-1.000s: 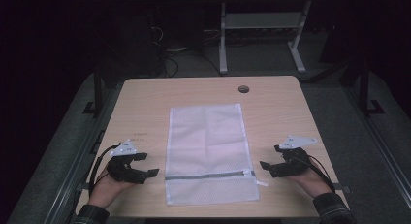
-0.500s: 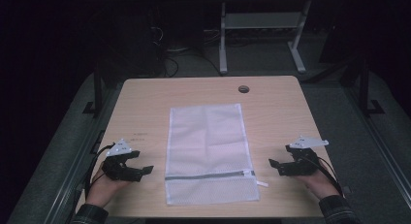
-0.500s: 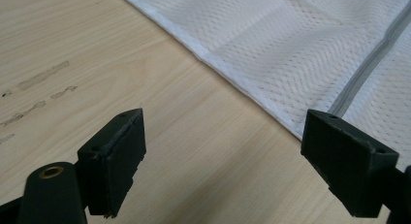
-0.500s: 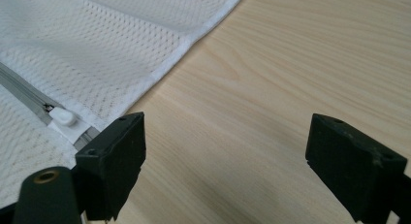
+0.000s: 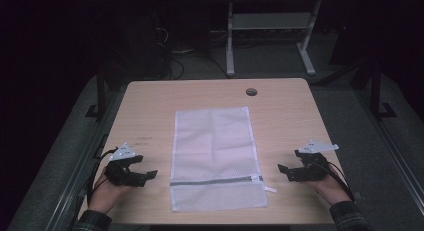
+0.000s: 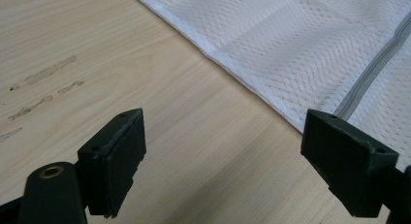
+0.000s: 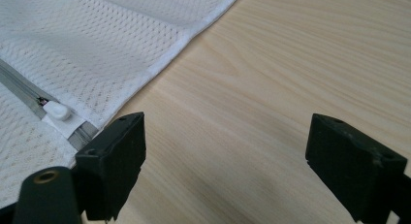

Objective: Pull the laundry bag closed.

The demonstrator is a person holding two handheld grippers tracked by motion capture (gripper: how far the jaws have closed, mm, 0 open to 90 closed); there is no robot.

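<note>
The white mesh laundry bag (image 5: 215, 158) lay flat on the worktop (image 5: 150, 106), looking light and limp, best pinched at its hemmed edge or zip pull (image 7: 57, 110), between the wide-open, empty left gripper (image 5: 142, 175) and right gripper (image 5: 286, 171).

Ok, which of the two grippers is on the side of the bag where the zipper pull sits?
The right gripper; the white zipper pull lies at the mesh bag's edge facing it.

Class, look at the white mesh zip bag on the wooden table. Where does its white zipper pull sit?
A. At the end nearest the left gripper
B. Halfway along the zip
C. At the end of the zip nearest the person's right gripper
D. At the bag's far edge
C: the small white zipper pull lies at the end of the grey zip on the white mesh bag, on the side of the right gripper.
</note>
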